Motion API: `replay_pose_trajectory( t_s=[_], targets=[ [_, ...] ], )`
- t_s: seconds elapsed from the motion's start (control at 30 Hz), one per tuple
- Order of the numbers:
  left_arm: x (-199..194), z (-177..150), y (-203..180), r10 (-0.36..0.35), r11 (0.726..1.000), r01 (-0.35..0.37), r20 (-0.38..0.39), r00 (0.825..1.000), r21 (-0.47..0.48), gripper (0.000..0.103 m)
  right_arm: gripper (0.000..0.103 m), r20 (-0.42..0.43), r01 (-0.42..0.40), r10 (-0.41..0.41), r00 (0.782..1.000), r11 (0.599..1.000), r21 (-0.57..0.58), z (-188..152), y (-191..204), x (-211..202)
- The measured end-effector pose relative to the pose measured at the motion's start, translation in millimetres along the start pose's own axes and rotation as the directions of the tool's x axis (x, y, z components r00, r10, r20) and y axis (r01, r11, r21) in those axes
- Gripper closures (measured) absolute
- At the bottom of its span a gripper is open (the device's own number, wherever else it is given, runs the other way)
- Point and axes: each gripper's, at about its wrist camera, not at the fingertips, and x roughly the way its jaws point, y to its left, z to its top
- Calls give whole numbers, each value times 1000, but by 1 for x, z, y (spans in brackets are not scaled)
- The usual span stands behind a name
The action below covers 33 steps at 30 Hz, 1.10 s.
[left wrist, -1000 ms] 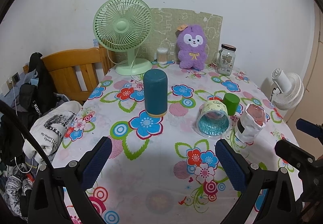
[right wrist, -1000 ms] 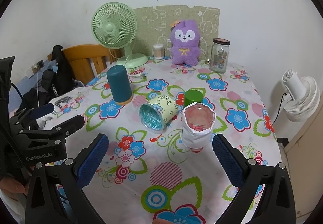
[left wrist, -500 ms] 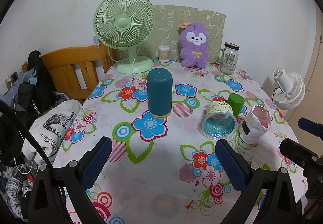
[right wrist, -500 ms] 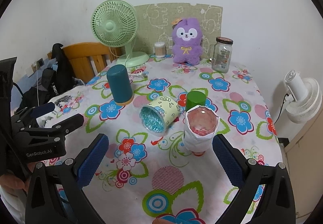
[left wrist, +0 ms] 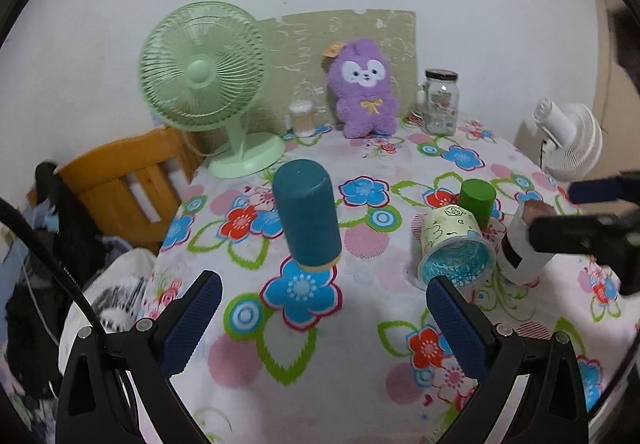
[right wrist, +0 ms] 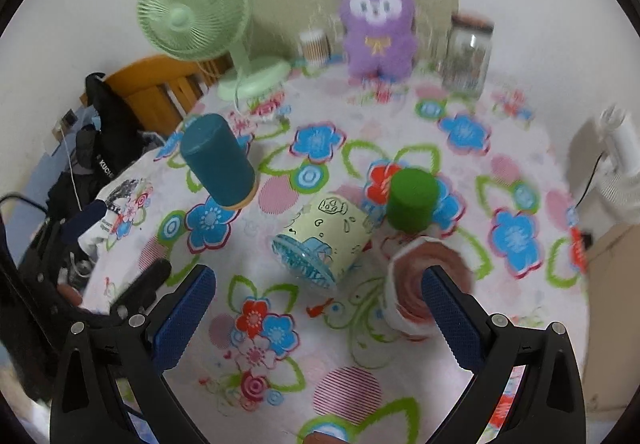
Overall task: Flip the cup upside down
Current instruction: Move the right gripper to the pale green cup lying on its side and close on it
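Right gripper [right wrist: 318, 306], jaws wide, has moved closer to the cup [right wrist: 324, 240], lying on its side at frame centre on the worktop [right wrist: 400, 372]. Left gripper [left wrist: 320, 318] wide, also advanced.

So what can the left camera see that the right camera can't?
Only the left wrist view shows the right gripper from outside, hanging by the white wrapped cup; its jaws are apart.

Only the right wrist view shows the left gripper from outside, at the table's left edge.

Both show the pale yellow cup lying on its side, the teal cylinder, the green cylinder, the green fan and the purple plush.
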Motion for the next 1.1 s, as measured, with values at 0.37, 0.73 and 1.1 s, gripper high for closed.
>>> replay_pose_trajectory(
  t_s=[0.37, 0.73, 1.1],
  targets=[
    [49, 17, 3, -23, 977, 22, 1, 1000, 211, 0, 0, -191, -9, 31, 981, 993, 116, 48, 1, 53],
    [61, 21, 11, -57, 974, 51, 19, 998, 219, 0, 0, -249, 53, -31, 968, 995, 84, 69, 11, 55],
    [67, 18, 8, -79, 963, 72, 19, 997, 260, 0, 4, -392, 92, -6, 920, 976, 200, 58, -9, 108]
  ],
)
